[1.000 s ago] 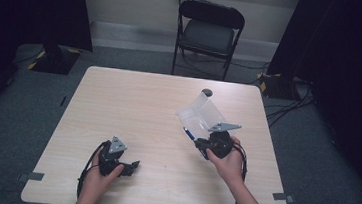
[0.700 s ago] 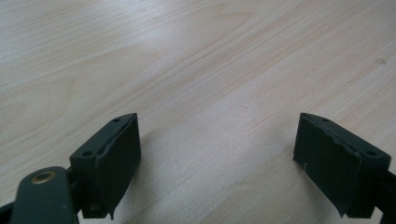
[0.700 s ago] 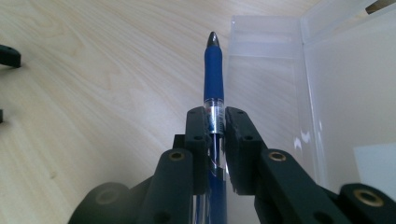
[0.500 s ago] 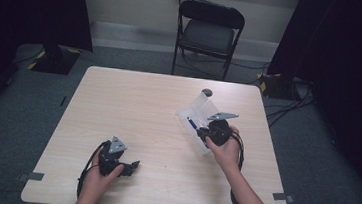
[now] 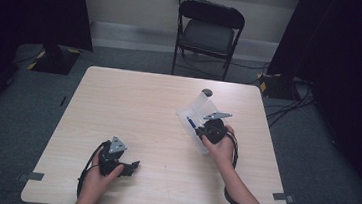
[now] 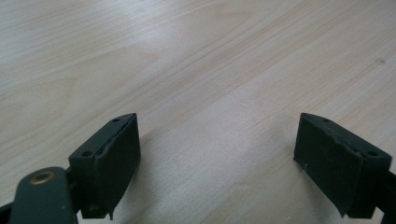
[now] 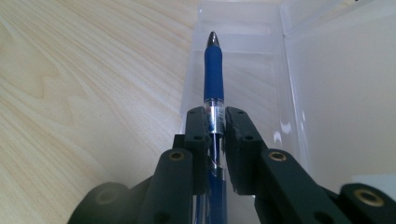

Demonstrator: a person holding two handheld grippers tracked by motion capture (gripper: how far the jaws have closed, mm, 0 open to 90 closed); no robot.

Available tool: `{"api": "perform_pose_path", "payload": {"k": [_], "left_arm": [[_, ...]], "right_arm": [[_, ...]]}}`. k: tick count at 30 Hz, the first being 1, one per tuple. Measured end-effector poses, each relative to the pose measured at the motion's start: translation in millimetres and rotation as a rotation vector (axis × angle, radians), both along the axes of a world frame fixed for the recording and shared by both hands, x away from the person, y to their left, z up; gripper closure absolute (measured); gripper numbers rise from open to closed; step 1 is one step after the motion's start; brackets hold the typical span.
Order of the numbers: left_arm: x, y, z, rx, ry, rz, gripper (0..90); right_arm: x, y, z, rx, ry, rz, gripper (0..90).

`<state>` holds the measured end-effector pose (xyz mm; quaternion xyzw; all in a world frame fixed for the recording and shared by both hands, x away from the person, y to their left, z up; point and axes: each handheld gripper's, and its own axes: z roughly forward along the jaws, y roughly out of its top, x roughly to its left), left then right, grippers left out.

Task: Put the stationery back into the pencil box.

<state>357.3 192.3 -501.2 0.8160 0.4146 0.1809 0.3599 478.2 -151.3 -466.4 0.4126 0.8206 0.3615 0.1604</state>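
Note:
A blue pen (image 7: 214, 88) with a clear barrel and a silver tip is clamped between the jaws of my right gripper (image 7: 215, 122), which is shut on it. The pen points forward over a clear plastic box (image 7: 243, 60), its tip inside the box's near end. In the high view the right gripper (image 5: 202, 126) hovers over the clear box (image 5: 203, 106) at the table's right middle, the blue pen (image 5: 191, 122) sticking out to the left. My left gripper (image 6: 217, 154) stands open over bare wood; in the high view the left gripper (image 5: 132, 166) rests near the front left.
A small dark round cap (image 5: 207, 92) lies just beyond the box near the table's (image 5: 133, 107) far edge. A black folding chair (image 5: 208, 32) stands behind the table. Dark curtains hang at both sides.
My right gripper has carried the pen away from me and a little lower, so it now sits over the clear box. The left gripper has stayed where it was.

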Motion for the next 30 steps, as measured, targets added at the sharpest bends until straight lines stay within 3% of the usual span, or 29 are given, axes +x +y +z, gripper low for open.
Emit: {"api": "perform_pose_path", "payload": {"k": [15, 20, 23, 30], "left_arm": [[-0.6, 0.6, 0.4, 0.006, 0.0, -0.006, 14.2], [-0.6, 0.6, 0.3, 0.006, 0.0, -0.006, 14.1], [-0.6, 0.5, 0.3, 0.005, 0.001, -0.006, 14.1], [-0.7, 0.4, 0.2, 0.004, 0.002, -0.004, 14.1]], "right_arm": [[4.5, 2.1, -11.2, -0.019, -0.002, 0.0, 79.7], [5.1, 3.0, -13.8, -0.007, 0.019, 0.002, 78.8], [2.4, 2.9, -14.3, -0.014, -0.004, -0.001, 65.2], [-12.7, -4.3, -3.0, 0.024, -0.02, 0.028, 49.8]]}}
